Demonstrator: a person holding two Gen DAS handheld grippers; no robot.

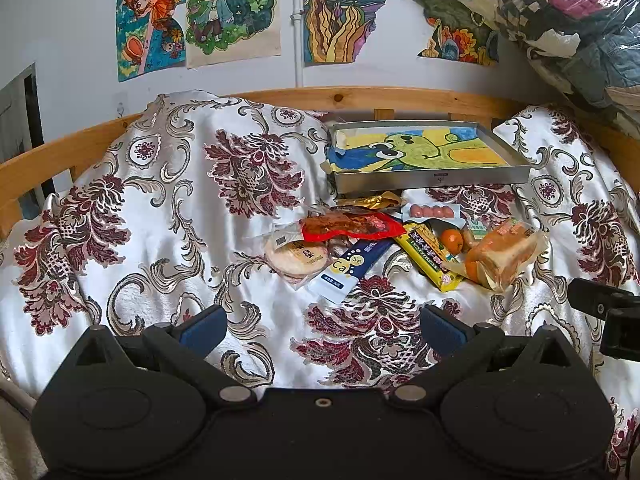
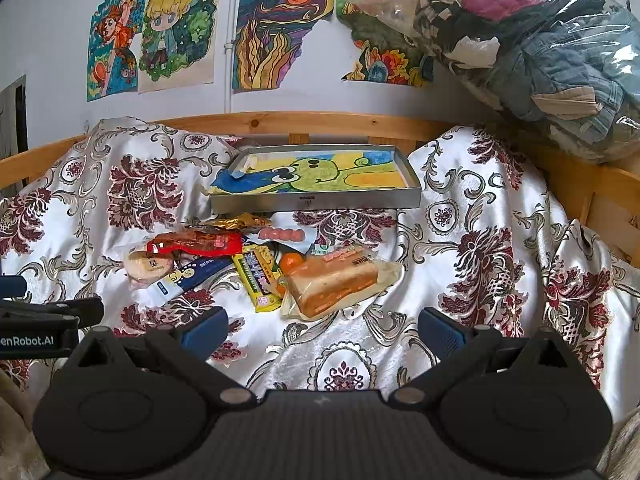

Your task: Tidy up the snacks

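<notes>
Snacks heaped on the bed, tray not yet filled.

The snack pile [image 2: 256, 268] lies on the patterned bedspread [image 2: 480, 264] just in front of the shallow grey tray [image 2: 320, 200], which holds only a drawing: sorting looks unstarted. I count one bread loaf [image 2: 336, 280], one red packet [image 2: 196, 243], one yellow bar [image 2: 256, 280], and at least two oranges [image 1: 452, 239]. Left gripper [image 1: 322, 326] and right gripper [image 2: 322, 326] hover with jaws apart, empty.

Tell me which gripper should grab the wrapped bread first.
Right. The wrapped bread lies almost straight ahead of the open right gripper. From the left gripper, also open, it sits far off to the right, past the yellow candy pack.
</notes>
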